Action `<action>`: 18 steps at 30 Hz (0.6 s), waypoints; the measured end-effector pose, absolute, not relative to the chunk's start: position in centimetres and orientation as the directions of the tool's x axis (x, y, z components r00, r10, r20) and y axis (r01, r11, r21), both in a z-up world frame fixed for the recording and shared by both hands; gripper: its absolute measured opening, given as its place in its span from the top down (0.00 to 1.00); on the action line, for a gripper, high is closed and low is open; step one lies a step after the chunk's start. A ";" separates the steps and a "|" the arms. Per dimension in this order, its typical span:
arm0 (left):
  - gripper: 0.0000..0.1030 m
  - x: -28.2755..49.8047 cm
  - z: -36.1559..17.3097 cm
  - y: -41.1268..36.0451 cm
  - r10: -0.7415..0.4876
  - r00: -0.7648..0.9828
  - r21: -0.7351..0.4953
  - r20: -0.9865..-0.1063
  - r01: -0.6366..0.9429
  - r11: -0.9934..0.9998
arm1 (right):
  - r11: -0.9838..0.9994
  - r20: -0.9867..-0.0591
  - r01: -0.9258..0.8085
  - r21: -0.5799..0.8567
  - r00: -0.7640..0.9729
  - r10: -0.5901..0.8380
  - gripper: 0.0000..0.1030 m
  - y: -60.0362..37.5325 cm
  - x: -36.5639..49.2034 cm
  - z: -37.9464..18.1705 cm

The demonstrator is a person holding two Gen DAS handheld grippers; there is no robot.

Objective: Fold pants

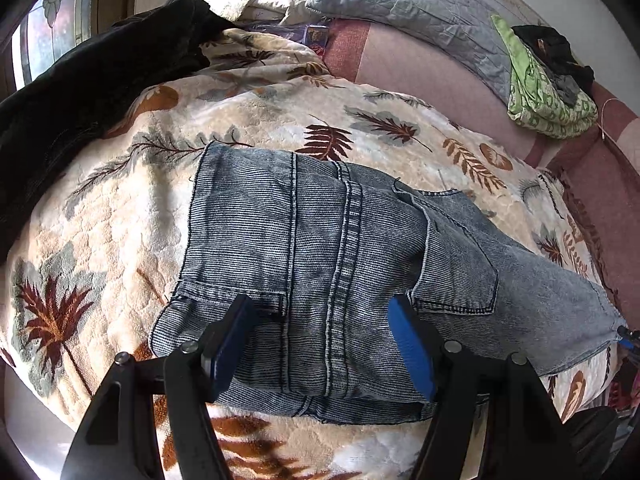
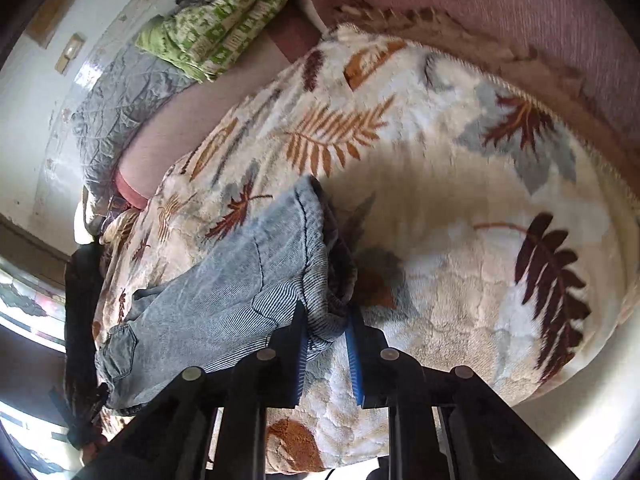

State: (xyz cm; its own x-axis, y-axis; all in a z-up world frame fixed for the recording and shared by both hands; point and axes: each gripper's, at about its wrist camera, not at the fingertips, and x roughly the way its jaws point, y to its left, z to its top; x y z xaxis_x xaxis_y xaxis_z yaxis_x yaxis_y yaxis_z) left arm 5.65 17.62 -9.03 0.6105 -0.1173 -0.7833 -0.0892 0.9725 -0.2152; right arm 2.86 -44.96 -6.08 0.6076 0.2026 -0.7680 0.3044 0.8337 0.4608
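Blue-grey ribbed denim pants (image 1: 320, 248) lie folded on a cream blanket with a leaf print (image 1: 120, 208). My left gripper (image 1: 320, 308) is open, its blue pads spread wide just above the near part of the pants, holding nothing. In the right wrist view my right gripper (image 2: 326, 316) is shut on the end of the pants (image 2: 240, 280), pinching a bunched fold of denim between its blue pads. The far right tip of the pants and the right gripper's tip (image 1: 626, 338) show at the left view's right edge.
A black garment (image 1: 88, 80) lies at the blanket's far left. A grey quilted pillow (image 1: 420, 8) and a green patterned cloth (image 1: 540, 92) sit at the back on a pink bedsheet (image 1: 420, 72). A window (image 1: 52, 28) is at the left.
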 end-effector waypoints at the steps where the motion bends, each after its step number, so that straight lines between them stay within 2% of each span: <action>1: 0.31 5.5 -8.8 17.4 -0.118 0.614 -0.211 -0.780 -0.080 0.974 | 0.847 -0.763 0.294 0.443 0.619 0.184 0.83 -44.8 2.5 -5.0; 4: 0.31 5.4 -8.4 16.7 -0.119 0.624 -0.201 -0.772 -0.062 0.978 | 0.877 -0.839 0.287 0.386 0.505 0.204 0.82 -45.1 3.3 -6.6; 6: 0.31 5.8 -8.6 15.9 -0.116 0.614 -0.180 -0.781 -0.042 0.983 | 0.864 -0.855 0.311 0.397 0.468 0.224 0.76 -46.0 3.7 -9.6; 7: 0.31 6.1 -8.9 15.6 -0.099 0.601 -0.154 -0.793 -0.041 0.987 | 0.855 -0.872 0.329 0.400 0.423 0.246 0.70 -46.2 4.0 -11.0; 9: 0.31 6.2 -9.1 15.2 -0.080 0.590 -0.122 -0.804 -0.032 0.992 | 0.810 -0.840 0.345 0.474 0.453 0.299 0.64 -47.1 3.1 -11.4; 11: 0.31 6.3 -9.2 15.1 -0.069 0.588 -0.100 -0.806 -0.019 0.995 | 0.813 -0.820 0.321 0.485 0.492 0.295 0.55 -47.6 2.9 -10.1; 14: 0.31 6.7 -9.3 15.3 -0.062 0.585 -0.100 -0.809 -0.032 0.994 | 0.828 -0.801 0.312 0.466 0.547 0.244 0.51 -48.6 3.7 -7.5; 18: 0.30 7.2 -9.9 15.4 -0.058 0.579 -0.108 -0.813 -0.053 0.993 | 0.848 -0.777 0.228 0.479 0.559 0.289 0.51 -48.7 8.6 -6.3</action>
